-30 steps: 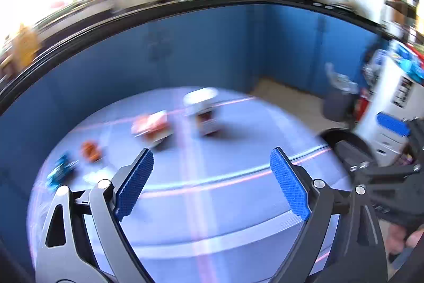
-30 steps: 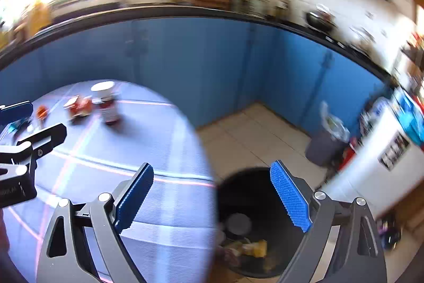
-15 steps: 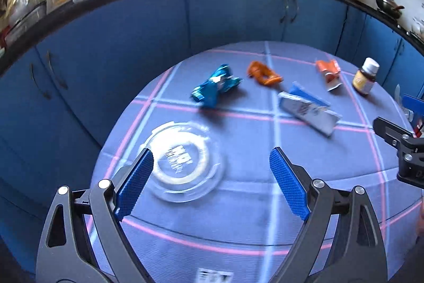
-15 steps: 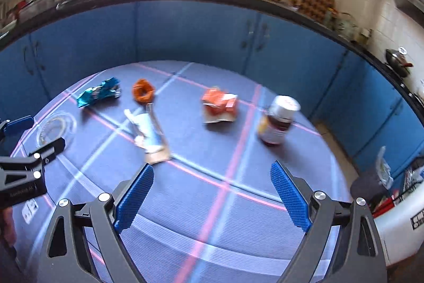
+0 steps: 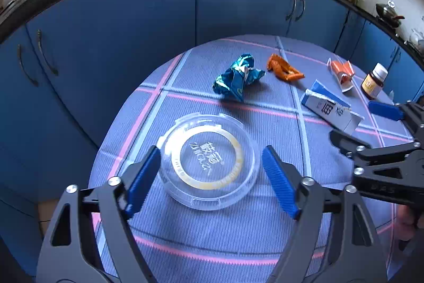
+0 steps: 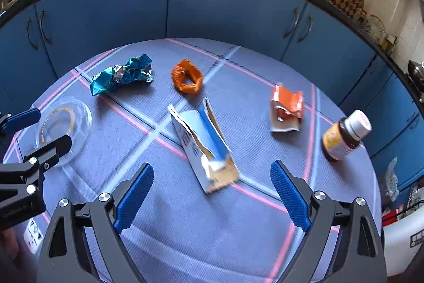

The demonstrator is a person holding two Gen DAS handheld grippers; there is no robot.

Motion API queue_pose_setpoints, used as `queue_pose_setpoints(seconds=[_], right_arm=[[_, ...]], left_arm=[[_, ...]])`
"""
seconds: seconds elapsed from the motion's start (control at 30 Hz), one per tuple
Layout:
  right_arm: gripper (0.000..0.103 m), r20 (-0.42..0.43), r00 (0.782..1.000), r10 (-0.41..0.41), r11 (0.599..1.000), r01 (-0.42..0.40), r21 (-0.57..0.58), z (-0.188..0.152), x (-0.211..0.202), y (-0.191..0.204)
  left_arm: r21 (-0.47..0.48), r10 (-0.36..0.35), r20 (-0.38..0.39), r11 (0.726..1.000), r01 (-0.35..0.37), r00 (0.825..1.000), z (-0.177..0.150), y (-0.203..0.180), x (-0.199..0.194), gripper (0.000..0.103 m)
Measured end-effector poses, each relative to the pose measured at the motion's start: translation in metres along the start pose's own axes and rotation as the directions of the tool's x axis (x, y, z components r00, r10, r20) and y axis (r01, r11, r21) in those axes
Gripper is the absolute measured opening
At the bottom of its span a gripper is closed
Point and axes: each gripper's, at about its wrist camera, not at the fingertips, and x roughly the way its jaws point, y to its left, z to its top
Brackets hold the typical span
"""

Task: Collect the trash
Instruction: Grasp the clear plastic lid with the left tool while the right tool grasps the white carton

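Note:
A clear round plastic lid (image 5: 209, 161) lies flat on the blue-clothed table (image 5: 212, 243) near its left edge. My left gripper (image 5: 211, 150) straddles it, its jaws closing, with a thin gap still showing at each pad. My right gripper (image 6: 212, 167) stands open just short of a torn blue-and-white carton (image 6: 204, 145), nothing between its fingers. Further back lie a crumpled blue wrapper (image 6: 122, 74), an orange wrapper (image 6: 186, 80) and an orange-and-white packet (image 6: 286, 108). A brown bottle with a white cap (image 6: 344, 135) stands at the right.
Blue cabinets (image 5: 132, 31) under a cluttered dark counter curve round the far side of the table. The floor shows past the table's left edge (image 5: 45, 206). A white appliance (image 6: 402, 227) sits low at the right. My right gripper (image 5: 384, 129) hangs close beside the left one.
Both grippers swung from the bin side to over the table. The left one dropped around the clear lid and its jaws narrowed. The right one came up to the torn carton.

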Motion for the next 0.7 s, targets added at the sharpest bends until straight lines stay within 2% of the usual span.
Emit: queue_pose_setpoints(seconds=[0.03,0.07,0.13,0.2,0.3,0.33,0.37,0.4,0.43,0.53,0.57,0.7], right_arm=[[0.087,0.0,1.0,0.007,1.0,-0.007,0.004,0.002,0.003,0.001],[0.087,0.0,1.0,0.017,1.0,-0.017,0.01,0.005,0.006,0.0],[0.086,-0.002,1.0,0.023,1.0,-0.023,0.02,0.009,0.011,0.0],[0.067,-0.023,0.999,0.035,0.999,-0.034,0.032,0.012,0.017,-0.001],[0.063,-0.041,0.997,0.065,0.997,-0.064,0.045,0.011,0.02,-0.002],[0.063,-0.04,0.997,0.066,0.997,-0.064,0.043,0.01,0.019,-0.002],[0.063,-0.038,0.997,0.066,0.997,-0.064,0.04,0.009,0.018,-0.002],[0.063,-0.037,0.997,0.067,0.997,-0.065,0.038,0.008,0.018,-0.001],[0.063,-0.034,0.997,0.067,0.997,-0.066,0.038,0.008,0.018,-0.001],[0.063,-0.034,0.996,0.077,0.996,-0.075,0.045,0.006,0.017,-0.002],[0.063,-0.034,0.996,0.08,0.996,-0.078,0.047,0.006,0.017,-0.002],[0.063,-0.03,0.996,0.088,0.995,-0.087,0.042,0.006,0.019,-0.004]], left_arm=[[0.002,0.004,0.002,1.0,-0.004,1.0,0.002,0.001,0.002,0.064],[0.002,0.011,0.004,1.0,-0.011,1.0,0.005,0.003,0.003,0.051],[-0.008,0.007,-0.001,1.0,-0.007,1.0,0.01,0.008,0.006,0.038],[-0.017,-0.011,-0.011,1.0,0.011,1.0,0.015,0.011,0.008,0.036],[-0.018,-0.032,-0.03,0.999,0.032,0.999,0.017,0.011,0.007,0.036],[-0.028,-0.052,-0.028,0.998,0.052,0.998,0.017,0.011,0.005,0.041],[-0.036,-0.058,-0.023,0.998,0.057,0.998,0.016,0.011,0.002,0.069],[-0.032,-0.057,-0.011,0.998,0.056,0.998,0.015,0.008,-0.001,0.087],[-0.001,-0.054,0.028,0.999,0.054,0.998,0.013,0.002,-0.007,0.098],[0.101,-0.003,0.084,0.995,-0.005,0.996,0.011,-0.017,-0.015,0.1],[0.105,0.008,0.086,0.994,-0.017,0.996,0.011,-0.02,-0.015,0.1],[0.089,0.024,0.027,0.996,-0.026,0.999,0.012,-0.02,-0.002,0.099]])
